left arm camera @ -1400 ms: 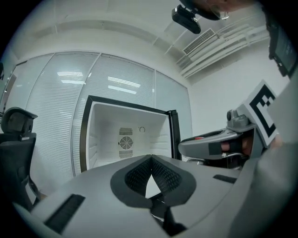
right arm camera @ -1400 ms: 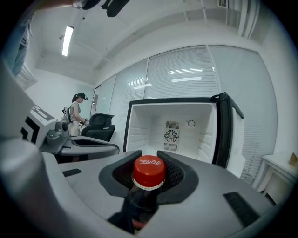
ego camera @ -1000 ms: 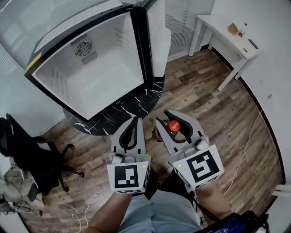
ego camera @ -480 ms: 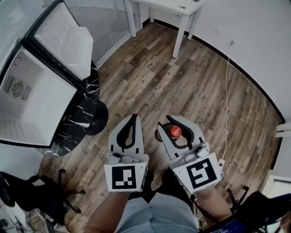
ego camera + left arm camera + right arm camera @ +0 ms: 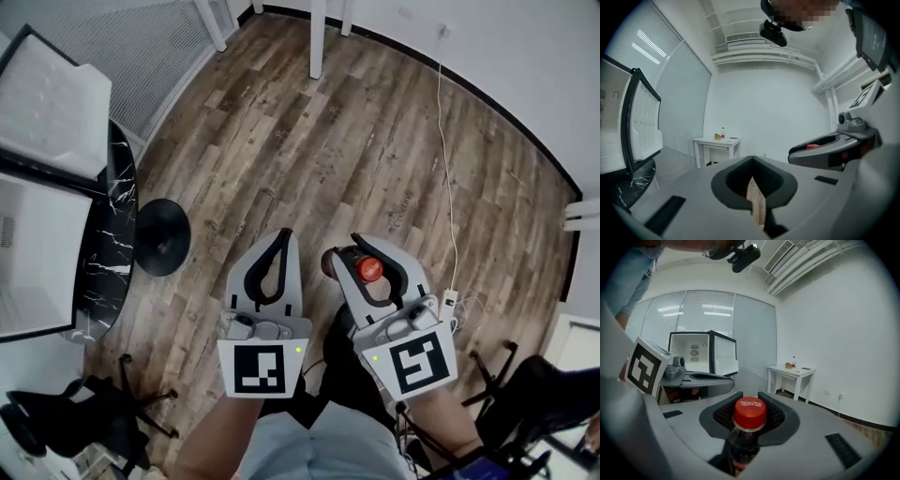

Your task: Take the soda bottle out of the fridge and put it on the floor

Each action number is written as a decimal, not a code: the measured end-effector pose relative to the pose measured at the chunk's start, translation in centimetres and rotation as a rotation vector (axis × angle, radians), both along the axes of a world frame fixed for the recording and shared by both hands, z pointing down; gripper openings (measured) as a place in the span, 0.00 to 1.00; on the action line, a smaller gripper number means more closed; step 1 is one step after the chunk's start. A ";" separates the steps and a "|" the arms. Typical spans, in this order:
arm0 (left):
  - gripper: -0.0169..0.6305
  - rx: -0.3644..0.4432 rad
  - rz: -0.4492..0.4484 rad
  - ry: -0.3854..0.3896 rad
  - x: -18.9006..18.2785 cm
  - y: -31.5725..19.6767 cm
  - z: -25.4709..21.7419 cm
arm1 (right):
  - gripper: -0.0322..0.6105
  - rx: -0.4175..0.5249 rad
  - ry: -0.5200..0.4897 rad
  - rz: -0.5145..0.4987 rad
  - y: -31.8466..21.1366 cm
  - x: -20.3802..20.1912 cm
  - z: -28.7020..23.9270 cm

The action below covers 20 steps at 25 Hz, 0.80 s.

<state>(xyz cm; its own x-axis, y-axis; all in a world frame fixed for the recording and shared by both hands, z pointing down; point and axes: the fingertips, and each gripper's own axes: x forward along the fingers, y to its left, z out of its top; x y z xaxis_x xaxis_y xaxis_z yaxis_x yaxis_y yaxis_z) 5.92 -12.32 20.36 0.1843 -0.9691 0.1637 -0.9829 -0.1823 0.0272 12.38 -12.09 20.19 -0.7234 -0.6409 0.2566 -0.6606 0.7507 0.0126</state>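
One soda bottle [image 5: 749, 416] (dark drink inside) gripped in right tongs [image 5: 347, 251].

**Free room.** Bare wood floor [image 5: 309, 150]: a wide stretch right of the fridge [image 5: 37, 253], open as far as the white wall [image 5: 506, 66].

**Obstacles.**
- Fridge door [image 5: 52, 98]: swung open at the fridge's upper right.
- Black marble tabletop [image 5: 111, 234]: its edge juts out just right of the fridge.
- Round black disc [image 5: 161, 236]: on the floor beside that edge.
- White table legs [image 5: 317, 42]: well right of the fridge, near the wall.
- White cable [image 5: 448, 187]: trails along the floor far right of the fridge.
- Black chair [image 5: 66, 422]: below the fridge.
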 end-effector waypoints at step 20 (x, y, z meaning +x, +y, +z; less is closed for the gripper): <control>0.05 -0.092 0.195 -0.048 6.2 -3.3 20.6 | 0.22 -0.110 0.038 0.155 -2.3 7.8 22.8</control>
